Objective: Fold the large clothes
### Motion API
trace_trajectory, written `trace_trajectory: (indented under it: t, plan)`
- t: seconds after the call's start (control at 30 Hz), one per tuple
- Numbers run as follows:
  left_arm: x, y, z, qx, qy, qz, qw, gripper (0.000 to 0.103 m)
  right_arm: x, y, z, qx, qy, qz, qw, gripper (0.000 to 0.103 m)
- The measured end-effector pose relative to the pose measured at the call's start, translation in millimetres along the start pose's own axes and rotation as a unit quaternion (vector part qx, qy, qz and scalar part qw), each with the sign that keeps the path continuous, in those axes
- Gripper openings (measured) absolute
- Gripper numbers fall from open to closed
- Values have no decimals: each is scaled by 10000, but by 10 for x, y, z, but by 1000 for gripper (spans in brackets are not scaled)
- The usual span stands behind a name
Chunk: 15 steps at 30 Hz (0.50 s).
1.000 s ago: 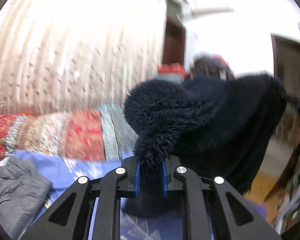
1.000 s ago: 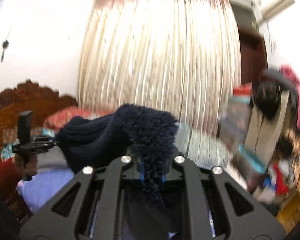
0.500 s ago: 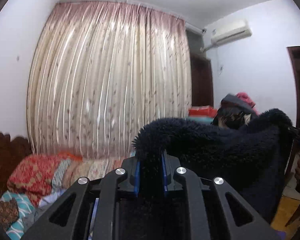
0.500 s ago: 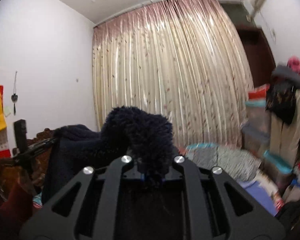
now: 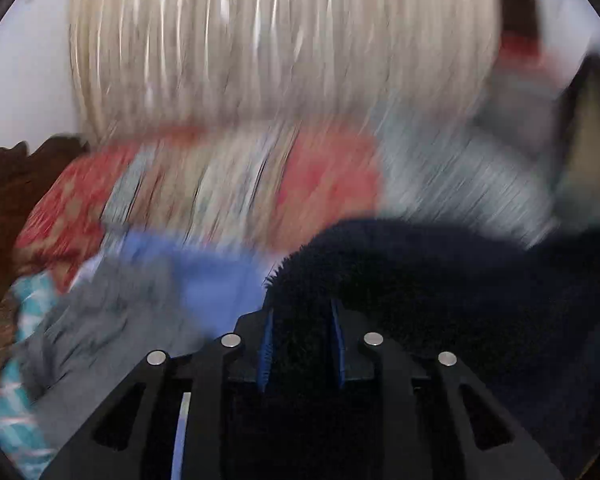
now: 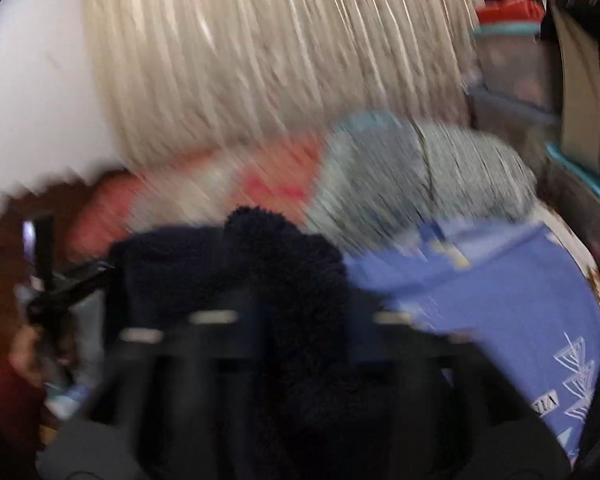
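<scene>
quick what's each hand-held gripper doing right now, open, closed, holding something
Left hand-held gripper: closed on the dark navy fleece garment.
Right hand-held gripper: blurred, but the same fleece garment sits between its jaws, so it looks closed on it.

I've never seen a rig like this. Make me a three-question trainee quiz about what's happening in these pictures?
1. True or false: the left gripper is shut on the dark fleece garment.
2. Multiple choice: what does the right gripper hold? A) the same dark fleece garment B) the blue sheet C) nothing
3. Fill in: behind the bed hangs a pale ____.

Key: 1 true; 2 A; 3 curtain.
</scene>
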State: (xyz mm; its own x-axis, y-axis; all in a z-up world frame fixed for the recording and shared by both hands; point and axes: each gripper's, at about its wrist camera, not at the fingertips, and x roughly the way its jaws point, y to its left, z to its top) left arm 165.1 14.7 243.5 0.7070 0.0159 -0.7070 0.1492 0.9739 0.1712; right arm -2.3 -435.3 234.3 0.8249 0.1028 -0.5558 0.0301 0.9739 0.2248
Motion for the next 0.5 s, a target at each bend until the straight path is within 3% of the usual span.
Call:
trace_trajectory:
  t: [0.03,0.1,0.17,0.3,0.37,0.5]
  plan:
    - [359,-126,-175,205,474,250,9984,47,255,-87,-174,32,191,-148,9997,65]
    - [1060,-298,-650,501,1419,526,9872,47,535,-324,-547,187,562,-278,9979,65]
    - [1318,-344,-1029,489,1713,355,9834,47,429,-653,-922,479,554,-236,9970,65]
    - [1111,-256,-1350,646,1342,244,9885,47,-31,-1264,-1712,823,667,-561,9928,79]
    - [947,-210,-1468,788,1169,155,9899,47,-197,-1461,-2140,912,956,-823,9878,80]
    - [375,5,-1638,652,1078,-464,9909,47,-371,-1651,-2864,1562,1589,-813,9715,80]
